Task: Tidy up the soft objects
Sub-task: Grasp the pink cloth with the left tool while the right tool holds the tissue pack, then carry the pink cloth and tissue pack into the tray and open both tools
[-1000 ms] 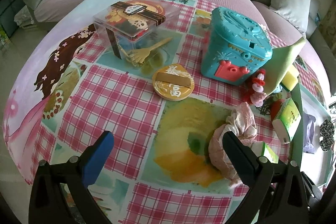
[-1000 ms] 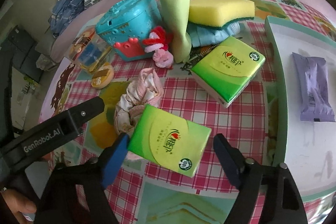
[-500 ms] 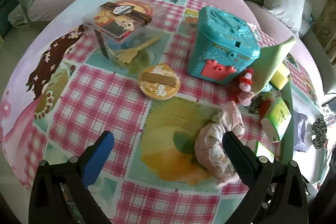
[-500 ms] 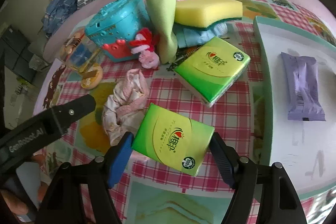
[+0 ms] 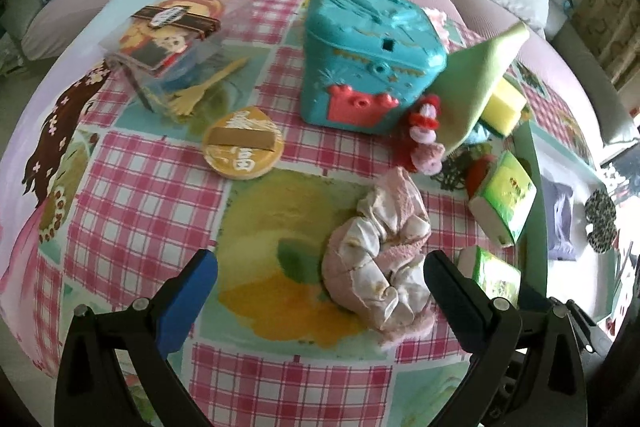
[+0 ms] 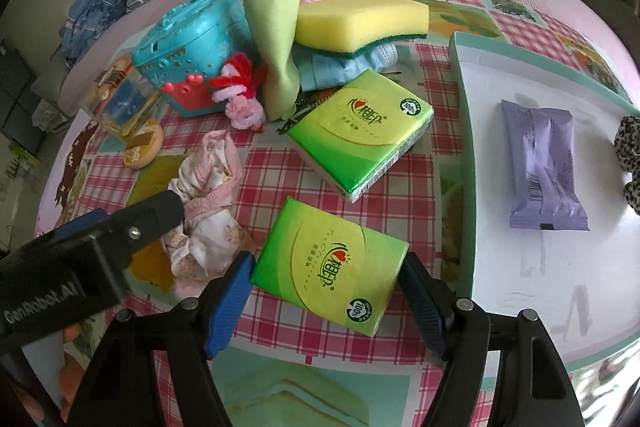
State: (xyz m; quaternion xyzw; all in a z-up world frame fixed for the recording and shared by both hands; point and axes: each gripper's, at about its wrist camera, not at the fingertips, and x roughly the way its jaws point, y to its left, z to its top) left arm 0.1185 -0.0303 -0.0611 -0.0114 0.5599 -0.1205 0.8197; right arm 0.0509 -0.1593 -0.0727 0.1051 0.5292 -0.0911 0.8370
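My right gripper (image 6: 326, 285) is shut on a green tissue pack (image 6: 330, 261), both pads against its sides, left of the white tray (image 6: 520, 99). The same pack shows in the left wrist view (image 5: 496, 273). A second green tissue pack (image 6: 360, 131) lies on the cloth further back, also in the left wrist view (image 5: 506, 201). My left gripper (image 5: 316, 287) is open and empty, its right finger beside a pink crumpled cloth (image 5: 380, 259). That cloth shows in the right wrist view (image 6: 206, 195). A purple wipes pack (image 6: 542, 165) lies in the tray.
A teal toy chest (image 5: 368, 55), a red-pink plush (image 5: 424, 139), a green cloth (image 6: 280, 15), a yellow sponge (image 6: 360, 23) and blue fabric (image 6: 336, 71) cluster at the back. A clear box (image 5: 168, 39) and a round gold tin (image 5: 242, 143) stand left. A leopard scrunchie (image 6: 630, 155) lies in the tray.
My right gripper closed onto the near green tissue pack. My left gripper stayed open and drew nearer the pink cloth.
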